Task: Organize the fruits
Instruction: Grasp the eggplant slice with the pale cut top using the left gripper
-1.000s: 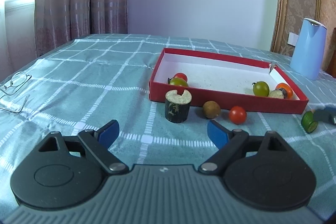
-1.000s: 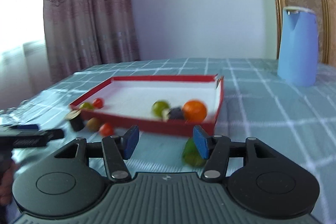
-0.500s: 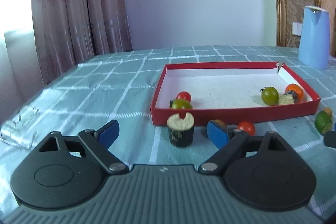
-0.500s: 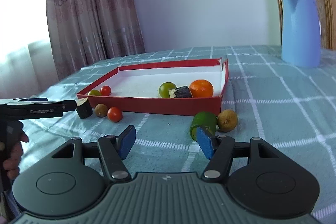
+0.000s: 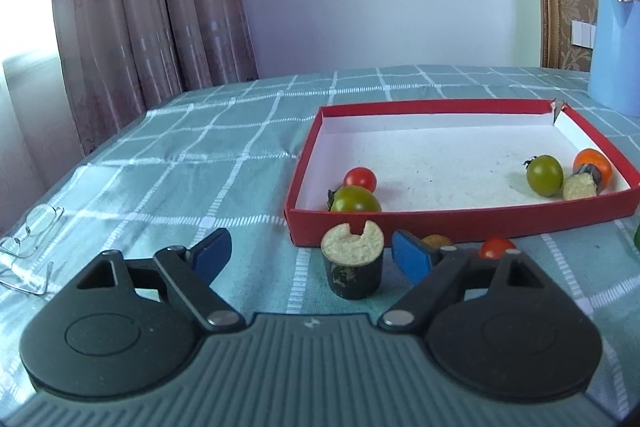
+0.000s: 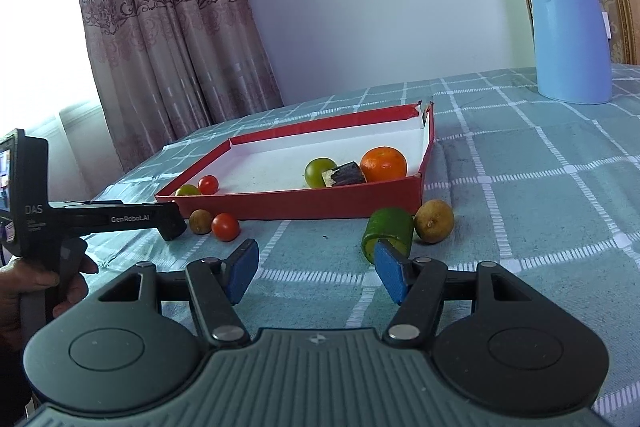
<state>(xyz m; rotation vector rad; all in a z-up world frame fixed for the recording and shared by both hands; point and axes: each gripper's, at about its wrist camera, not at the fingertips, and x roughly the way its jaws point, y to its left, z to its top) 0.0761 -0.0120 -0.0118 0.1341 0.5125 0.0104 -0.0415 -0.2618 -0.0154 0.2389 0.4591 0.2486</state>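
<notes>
Between my spread left tongs [image 5: 310, 254], on the checked counter [image 5: 200, 155] just before the red cardboard tray [image 5: 460, 219], stands the dark-skinned pale-topped stub [image 5: 353, 271]; I should centre, then squeeze gently, right tongs [image 6: 316, 273] gaping idle.

We see a woven checked tablecloth [image 5: 224, 147], soft and matt. The red box [image 5: 460, 223] looks like cardboard, its white paper lining speckled and dull. The cherry tomatoes [image 5: 360, 178] shine glossy and smooth; the eggplant chunk [image 5: 354, 263] shows a rough, spongy cut face over dark skin. Our left gripper [image 5: 310, 253] is matt black plastic with textured blue pads [image 5: 410, 259]. The blue kettle [image 6: 568, 31] looks like smooth satin plastic.
</notes>
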